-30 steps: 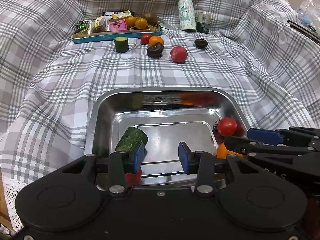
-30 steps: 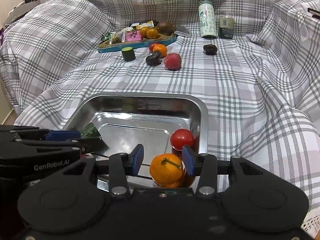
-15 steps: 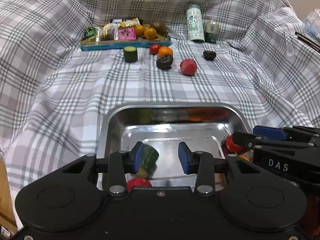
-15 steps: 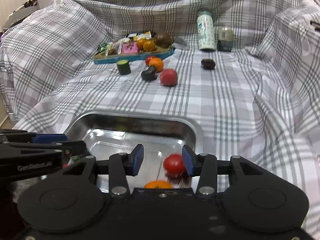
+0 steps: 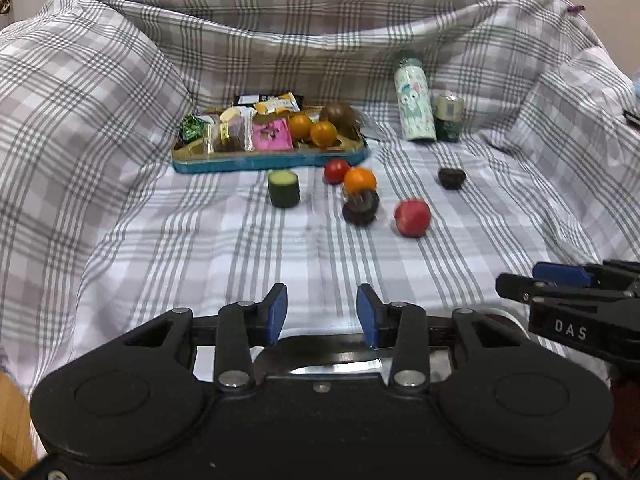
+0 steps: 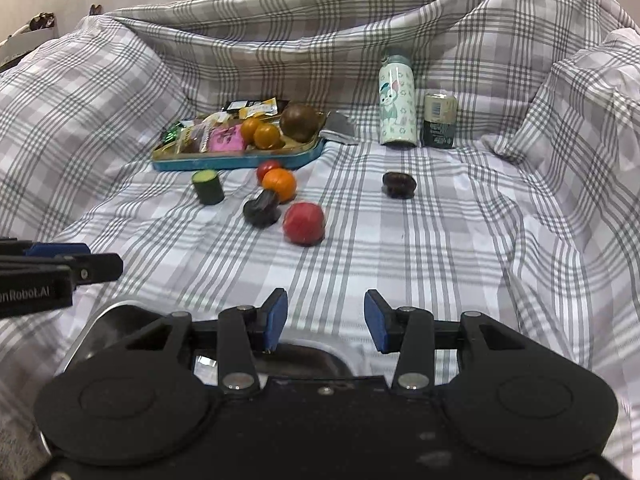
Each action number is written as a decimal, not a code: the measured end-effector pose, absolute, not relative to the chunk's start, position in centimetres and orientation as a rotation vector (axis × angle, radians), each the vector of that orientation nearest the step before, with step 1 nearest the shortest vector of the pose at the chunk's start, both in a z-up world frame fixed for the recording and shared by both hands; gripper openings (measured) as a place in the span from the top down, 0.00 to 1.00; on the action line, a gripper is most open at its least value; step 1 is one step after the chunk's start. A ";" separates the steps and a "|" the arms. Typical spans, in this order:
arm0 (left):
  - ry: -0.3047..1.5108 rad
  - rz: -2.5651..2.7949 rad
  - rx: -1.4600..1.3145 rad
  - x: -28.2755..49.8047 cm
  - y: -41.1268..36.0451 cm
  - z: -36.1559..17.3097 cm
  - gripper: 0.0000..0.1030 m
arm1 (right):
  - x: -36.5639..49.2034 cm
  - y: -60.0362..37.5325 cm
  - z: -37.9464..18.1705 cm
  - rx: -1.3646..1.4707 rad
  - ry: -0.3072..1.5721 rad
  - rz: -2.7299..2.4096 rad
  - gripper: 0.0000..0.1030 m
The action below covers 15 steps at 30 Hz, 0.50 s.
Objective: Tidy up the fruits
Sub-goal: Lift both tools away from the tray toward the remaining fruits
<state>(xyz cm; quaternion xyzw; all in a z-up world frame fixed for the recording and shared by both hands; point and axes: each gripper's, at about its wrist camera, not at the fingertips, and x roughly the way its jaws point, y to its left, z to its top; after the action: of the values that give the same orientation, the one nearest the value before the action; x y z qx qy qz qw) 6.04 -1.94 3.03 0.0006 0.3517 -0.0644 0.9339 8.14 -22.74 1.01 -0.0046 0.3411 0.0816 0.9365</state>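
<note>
My left gripper (image 5: 322,312) and right gripper (image 6: 326,316) both stand open with nothing between their fingers, side by side above the near end of the checked cloth. Under them only the rim of the steel tray (image 5: 332,356) (image 6: 104,316) shows; its contents are hidden. Farther ahead on the cloth lie a cucumber piece (image 5: 284,189) (image 6: 208,187), a small red tomato (image 5: 336,171), an orange (image 5: 360,180) (image 6: 280,185), a dark fruit (image 5: 361,208) (image 6: 262,210), a red round fruit (image 5: 413,218) (image 6: 303,224) and another dark fruit (image 5: 451,178) (image 6: 399,185).
A blue tray (image 5: 272,158) (image 6: 240,160) at the back holds snack packets, two small oranges and a brown fruit. A patterned bottle (image 5: 415,100) and a green can (image 5: 449,118) stand at the back right. Raised cloth folds wall in the left, back and right.
Both grippers have risen and drawn back from the steel tray. The cucumber piece, tomato and orange inside it have slipped out of view beneath them. Both stay open.
</note>
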 end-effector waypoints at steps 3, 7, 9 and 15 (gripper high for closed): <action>0.719 -0.127 -0.011 7.9 -1.8 2.9 0.53 | 9.6 -22.5 1.1 -0.013 0.687 0.167 0.57; 0.718 -0.126 -0.017 10.1 -1.9 2.6 0.53 | 11.5 -22.0 1.0 -0.027 0.672 0.170 0.57; 0.716 -0.134 -0.009 11.1 -2.3 2.5 0.53 | 12.4 -21.8 0.9 -0.033 0.666 0.171 0.57; 0.705 -0.160 0.023 13.8 -3.9 1.9 0.53 | 15.4 -21.5 0.5 -0.036 0.654 0.162 0.57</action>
<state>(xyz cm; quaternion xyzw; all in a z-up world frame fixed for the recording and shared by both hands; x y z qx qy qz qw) 13.77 -3.88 1.94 0.0115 0.3447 -0.0783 0.9354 15.39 -21.46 0.55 -0.0175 0.3208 0.0794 0.9436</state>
